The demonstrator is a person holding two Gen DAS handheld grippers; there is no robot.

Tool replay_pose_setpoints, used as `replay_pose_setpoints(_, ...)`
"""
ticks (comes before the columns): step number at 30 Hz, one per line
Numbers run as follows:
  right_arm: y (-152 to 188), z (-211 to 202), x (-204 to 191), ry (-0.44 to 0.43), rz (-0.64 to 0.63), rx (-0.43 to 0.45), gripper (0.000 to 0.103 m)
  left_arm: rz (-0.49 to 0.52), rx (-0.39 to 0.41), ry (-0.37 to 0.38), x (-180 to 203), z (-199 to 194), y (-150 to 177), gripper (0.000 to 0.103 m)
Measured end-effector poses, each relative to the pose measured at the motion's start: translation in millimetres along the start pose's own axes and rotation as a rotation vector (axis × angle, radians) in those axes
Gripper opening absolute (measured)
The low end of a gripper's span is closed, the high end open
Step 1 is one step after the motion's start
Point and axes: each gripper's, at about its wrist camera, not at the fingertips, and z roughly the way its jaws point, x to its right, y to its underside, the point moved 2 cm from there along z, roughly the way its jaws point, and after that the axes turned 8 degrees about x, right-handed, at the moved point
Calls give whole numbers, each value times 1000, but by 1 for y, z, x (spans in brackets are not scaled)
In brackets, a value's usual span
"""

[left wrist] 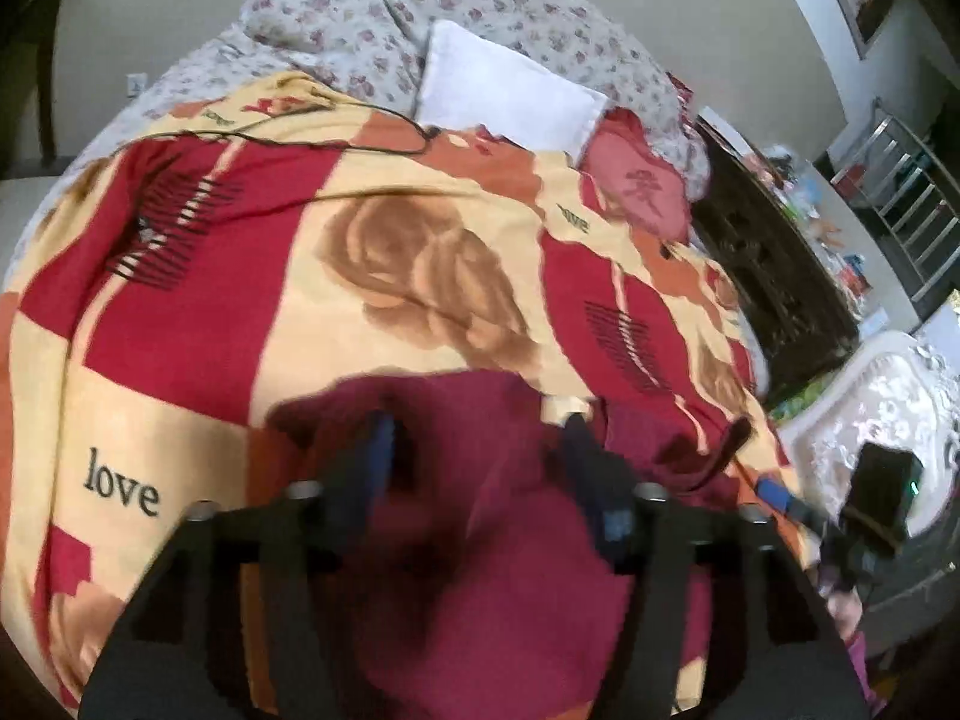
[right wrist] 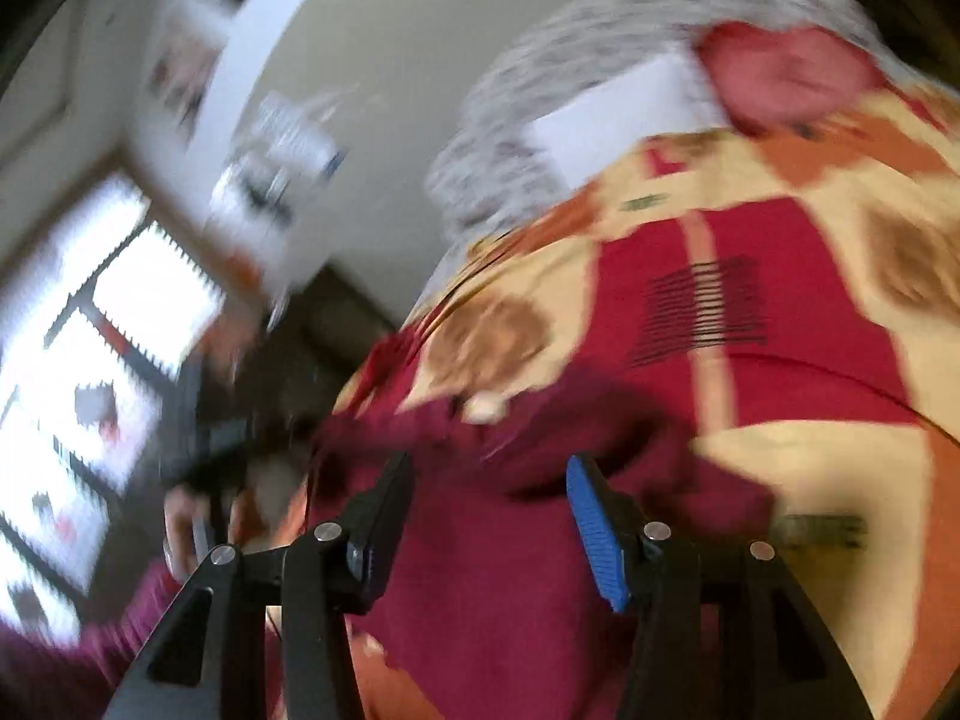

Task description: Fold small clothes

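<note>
A dark red garment [left wrist: 480,510] lies crumpled on a red and cream patterned blanket [left wrist: 300,300] on the bed. My left gripper [left wrist: 477,426] is open, its fingers spread just above the garment's upper part, holding nothing. In the blurred right wrist view the same garment [right wrist: 498,552] lies under my right gripper [right wrist: 489,471], which is open with its blue pad [right wrist: 594,534] showing. A small white tag [right wrist: 483,405] sits at the garment's far edge. The right gripper's tip also shows at the right of the left wrist view [left wrist: 780,495].
A white pillow [left wrist: 504,90] and a floral quilt [left wrist: 456,6] lie at the head of the bed, with a pink cloth [left wrist: 636,180] beside them. A thin black cable [left wrist: 270,138] crosses the blanket. A dark wooden cabinet [left wrist: 774,276] stands to the right.
</note>
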Motion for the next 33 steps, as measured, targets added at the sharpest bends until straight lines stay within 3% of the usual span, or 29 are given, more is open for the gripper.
replay_pose_setpoints(3, 4, 46, 5, 113, -65, -63, 52, -36, 16, -36, -11, -2, -4, 67)
replay_pose_setpoints(6, -10, 72, 38, 239, -41, -13, 52, -70, -4, -33, -22, -8, -1, 67)
replay_pose_setpoints(9, -23, 85, 61, 222, 62, -11, 51, -36, -5, -68, -22, -17, 7, 67)
replay_pose_setpoints(12, -22, 66, 45, 207, 64, -21, 51, -22, -18, -41, -25, -28, 24, 67)
replay_pose_setpoints(15, 1, 31, 14, 118, 41, -65, 51, 0, -38, -15, -30, -40, 55, 67)
replay_pose_setpoints(20, 61, -34, 2, 166, 20, -85, 51, 71, -70, -29, -31, -53, 99, 67)
replay_pose_setpoints(26, 112, -47, 1, 155, 50, -147, 51, -12, -106, 31, -35, -57, 133, 67)
replay_pose_setpoints(28, 122, -39, 3, 166, 44, -163, 46, 13, -106, 15, -33, -59, 140, 67)
replay_pose_setpoints(30, 127, -32, 9, 211, 23, -163, 11, 31, -113, -1, -32, -58, 145, 67)
replay_pose_setpoints(33, 124, -32, 10, 236, -13, -167, 6, 57, -127, -34, -32, -59, 148, 67)
